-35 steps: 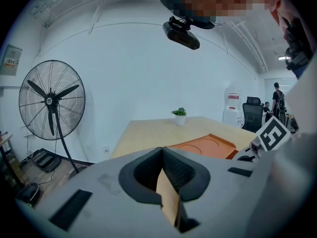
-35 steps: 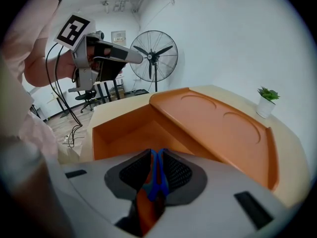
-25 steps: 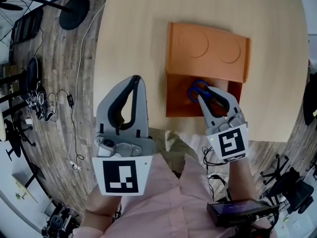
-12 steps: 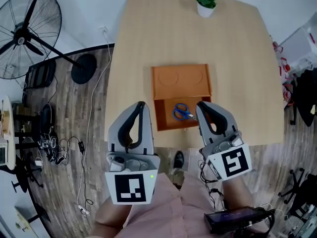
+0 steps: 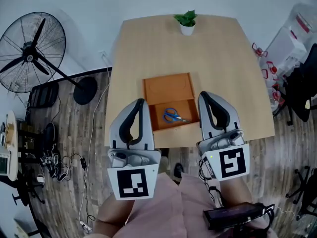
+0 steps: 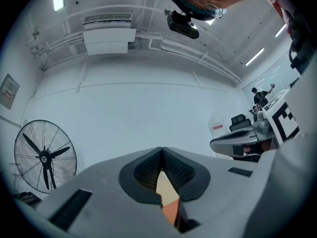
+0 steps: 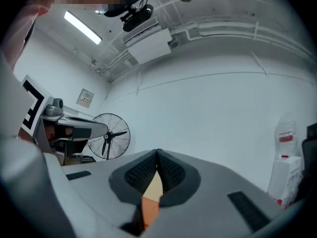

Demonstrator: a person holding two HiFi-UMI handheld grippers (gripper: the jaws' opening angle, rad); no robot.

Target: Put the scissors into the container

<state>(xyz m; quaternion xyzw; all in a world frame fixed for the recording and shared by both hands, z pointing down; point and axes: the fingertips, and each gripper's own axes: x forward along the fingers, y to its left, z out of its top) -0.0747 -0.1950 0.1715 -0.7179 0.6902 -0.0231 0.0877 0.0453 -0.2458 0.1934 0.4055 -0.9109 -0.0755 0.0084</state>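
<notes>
**Scissors sit in the box, both claws empty**

The blue-handled scissors (image 5: 173, 116) lie flat in the open near compartment of the orange container (image 5: 167, 88). Their handles are to the left and their blades point right. The container sits on the light wooden table (image 5: 143, 48), close to its near edge.

The left gripper (image 5: 139, 103) is raised at the container's left in the head view. Its own view shows the jaw tips pressed together with nothing between them. The right gripper (image 5: 204, 95) is raised on the other side, and its jaws also meet at the tips and grip nothing.

At the far edge of the table stands a small potted plant (image 5: 186, 23). A standing fan (image 5: 30, 53) is on the floor to the left.
</notes>
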